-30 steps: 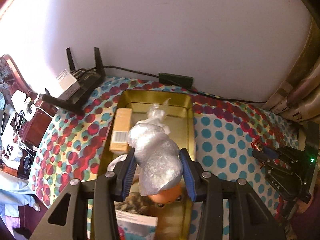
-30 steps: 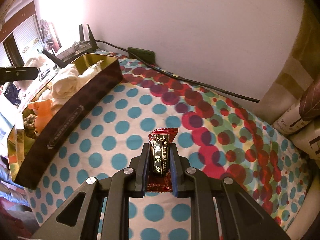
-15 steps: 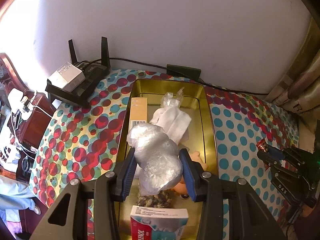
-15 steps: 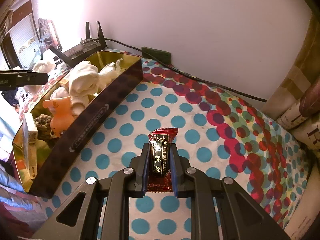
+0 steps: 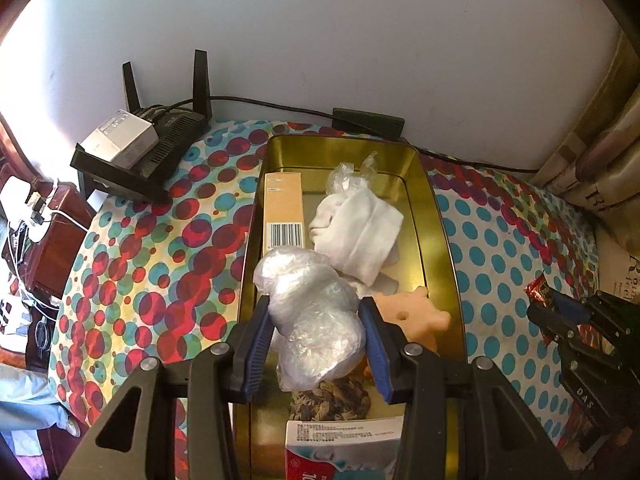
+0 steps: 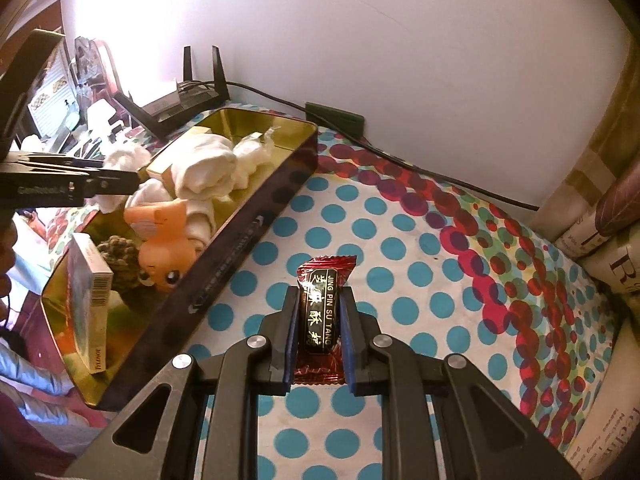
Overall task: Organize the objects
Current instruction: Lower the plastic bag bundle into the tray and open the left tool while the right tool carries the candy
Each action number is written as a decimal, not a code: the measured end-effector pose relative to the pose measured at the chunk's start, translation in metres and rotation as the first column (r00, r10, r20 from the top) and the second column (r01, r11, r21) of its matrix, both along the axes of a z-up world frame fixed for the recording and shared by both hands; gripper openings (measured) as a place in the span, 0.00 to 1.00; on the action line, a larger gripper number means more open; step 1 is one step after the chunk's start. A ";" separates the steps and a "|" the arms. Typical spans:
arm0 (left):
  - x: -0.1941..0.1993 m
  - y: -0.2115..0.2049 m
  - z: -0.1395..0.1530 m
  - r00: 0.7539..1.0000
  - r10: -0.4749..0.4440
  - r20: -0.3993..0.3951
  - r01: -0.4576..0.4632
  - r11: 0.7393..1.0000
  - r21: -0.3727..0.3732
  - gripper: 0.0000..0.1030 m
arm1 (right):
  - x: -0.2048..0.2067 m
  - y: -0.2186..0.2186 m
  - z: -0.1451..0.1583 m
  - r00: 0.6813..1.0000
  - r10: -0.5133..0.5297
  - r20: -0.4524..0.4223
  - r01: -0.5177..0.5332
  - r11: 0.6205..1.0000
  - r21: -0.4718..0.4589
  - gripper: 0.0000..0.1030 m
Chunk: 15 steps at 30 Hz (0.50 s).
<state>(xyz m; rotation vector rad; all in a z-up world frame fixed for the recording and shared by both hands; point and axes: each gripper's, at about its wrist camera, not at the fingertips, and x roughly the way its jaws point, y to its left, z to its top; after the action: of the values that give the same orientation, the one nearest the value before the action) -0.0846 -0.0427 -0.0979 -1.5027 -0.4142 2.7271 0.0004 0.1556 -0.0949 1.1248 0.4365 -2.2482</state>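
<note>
My left gripper (image 5: 316, 308) is shut on a crumpled clear plastic bag (image 5: 308, 280), held above the near half of an open gold tin (image 5: 442, 220). In the tin lie a tan box (image 5: 282, 208), a white cloth (image 5: 356, 228), an orange toy (image 5: 416, 312), a pine cone (image 5: 332, 400) and a white carton (image 5: 344, 452). My right gripper (image 6: 320, 320) is shut on a red wrapped candy (image 6: 322, 308), above the dotted cloth just right of the tin's dark side wall (image 6: 240, 240). That view also catches the left gripper (image 6: 100, 184) over the tin.
A black router (image 5: 168, 152) with a white box (image 5: 120, 144) on it stands at the back left. A cable and a dark adapter (image 5: 368, 122) run along the wall. Paper-wrapped bundles (image 5: 600, 176) stack at the right. A dotted tablecloth (image 6: 400, 248) covers the table.
The left gripper has drawn back and sunk over the tin's near end, still gripping the bag. The right gripper has carried the candy sideways toward the tin, which now looms closer.
</note>
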 end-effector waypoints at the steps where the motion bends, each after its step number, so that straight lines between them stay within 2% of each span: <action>1: 0.000 0.000 -0.001 1.000 -0.002 0.000 0.002 1.000 0.001 0.42 | 0.002 -0.001 0.000 1.000 0.000 -0.001 0.000 1.000 0.002 0.16; 15: 0.001 -0.001 -0.017 0.999 -0.030 -0.018 0.030 1.000 -0.003 0.45 | 0.022 -0.019 0.001 1.000 -0.003 0.012 0.003 1.000 -0.015 0.16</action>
<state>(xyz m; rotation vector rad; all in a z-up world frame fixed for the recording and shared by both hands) -0.0833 -0.0442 -0.1150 -1.4714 -0.3849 2.7175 0.0229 0.1368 -0.0943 1.1316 0.4128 -2.2429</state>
